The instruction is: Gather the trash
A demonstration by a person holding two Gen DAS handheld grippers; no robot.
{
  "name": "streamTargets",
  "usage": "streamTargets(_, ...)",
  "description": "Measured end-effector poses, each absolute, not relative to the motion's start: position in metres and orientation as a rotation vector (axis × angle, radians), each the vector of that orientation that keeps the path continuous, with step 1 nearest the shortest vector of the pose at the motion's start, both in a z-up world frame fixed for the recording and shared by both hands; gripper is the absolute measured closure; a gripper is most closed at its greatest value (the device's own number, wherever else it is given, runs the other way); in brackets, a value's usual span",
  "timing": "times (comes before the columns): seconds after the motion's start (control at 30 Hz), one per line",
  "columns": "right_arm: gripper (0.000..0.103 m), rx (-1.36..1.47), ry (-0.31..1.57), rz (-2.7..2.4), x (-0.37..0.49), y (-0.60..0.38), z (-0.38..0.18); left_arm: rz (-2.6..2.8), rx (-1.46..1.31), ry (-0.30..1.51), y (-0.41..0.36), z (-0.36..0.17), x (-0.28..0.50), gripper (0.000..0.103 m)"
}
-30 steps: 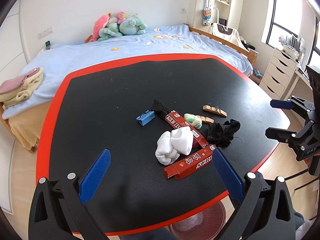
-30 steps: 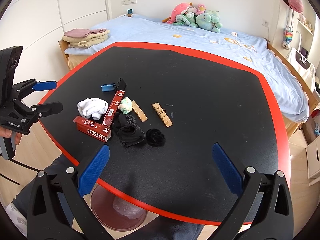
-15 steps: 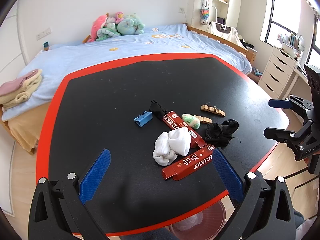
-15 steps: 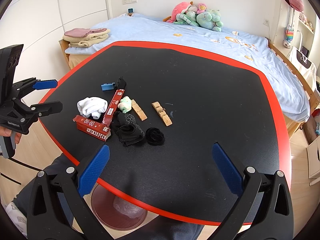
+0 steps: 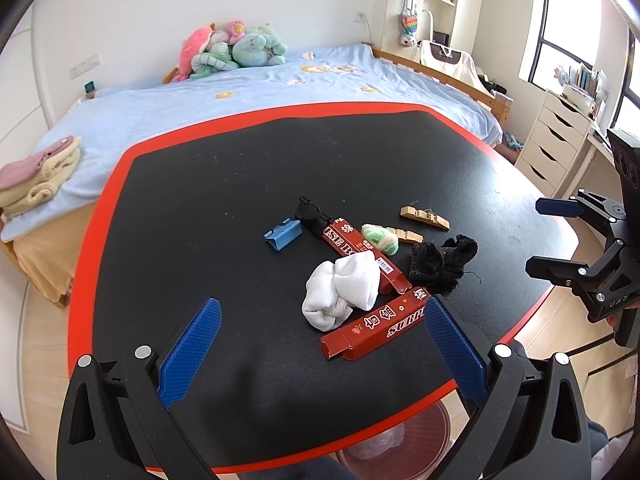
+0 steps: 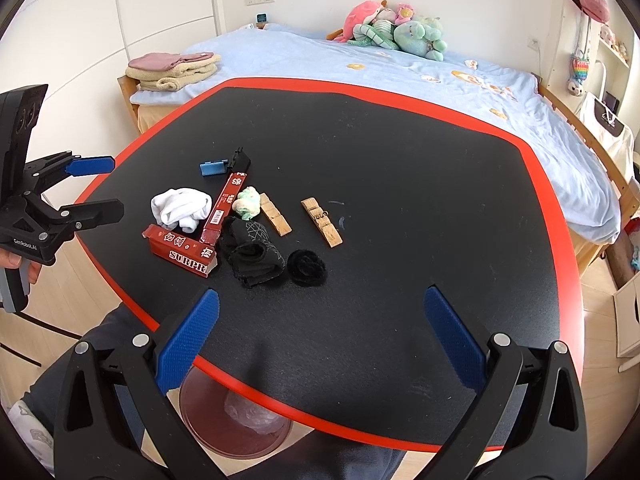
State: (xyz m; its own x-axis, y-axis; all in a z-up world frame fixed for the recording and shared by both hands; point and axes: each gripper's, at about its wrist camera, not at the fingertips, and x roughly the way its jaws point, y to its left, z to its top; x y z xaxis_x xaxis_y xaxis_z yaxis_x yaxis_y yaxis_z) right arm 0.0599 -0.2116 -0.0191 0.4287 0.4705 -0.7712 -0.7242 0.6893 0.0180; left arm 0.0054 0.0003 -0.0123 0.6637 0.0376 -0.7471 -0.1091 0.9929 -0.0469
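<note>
Left wrist view: left gripper (image 5: 320, 344) spread wide, empty, at bottom of frame; red carton (image 5: 374, 324) on black table (image 5: 200, 208) just above its right finger, white sock (image 5: 340, 288) beside.

Right wrist view: right gripper (image 6: 320, 332) parted, empty; carton (image 6: 180, 250) centre-left, well apart from it.

The translucent red round bin (image 6: 236, 420) under the black red-edged worktop (image 6: 400, 168) is half hidden by the worktop's near edge. One long red printed carton (image 5: 362, 254) is partly covered by the bunched white sock (image 5: 342, 294). The small print on its label cannot be read. The dark device body (image 5: 628, 168) at the right edge of the left wrist view is cut off.
</note>
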Motion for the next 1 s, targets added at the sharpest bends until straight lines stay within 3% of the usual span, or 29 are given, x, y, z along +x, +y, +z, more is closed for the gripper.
streamTargets(0.6, 0.005, -0.389, 0.862, 0.810, 0.087, -0.201, -0.049, 0.025, -0.103, 0.946, 0.005, -0.041, 0.041, 0.006)
streamTargets(0.67, 0.018, -0.394, 0.873, 0.826, 0.091, -0.198, -0.052, 0.021, -0.109, 0.952, 0.007, -0.045, 0.044, 0.006)
streamTargets(0.8, 0.030, -0.404, 0.884, 0.868, 0.098, -0.193, -0.058, 0.012, -0.126, 0.964, 0.010, -0.052, 0.050, 0.007)
streamTargets(1.0, 0.047, -0.410, 0.895, 0.923, 0.099, -0.184, -0.065, -0.005, -0.147, 0.986, 0.013, -0.058, 0.056, 0.033)
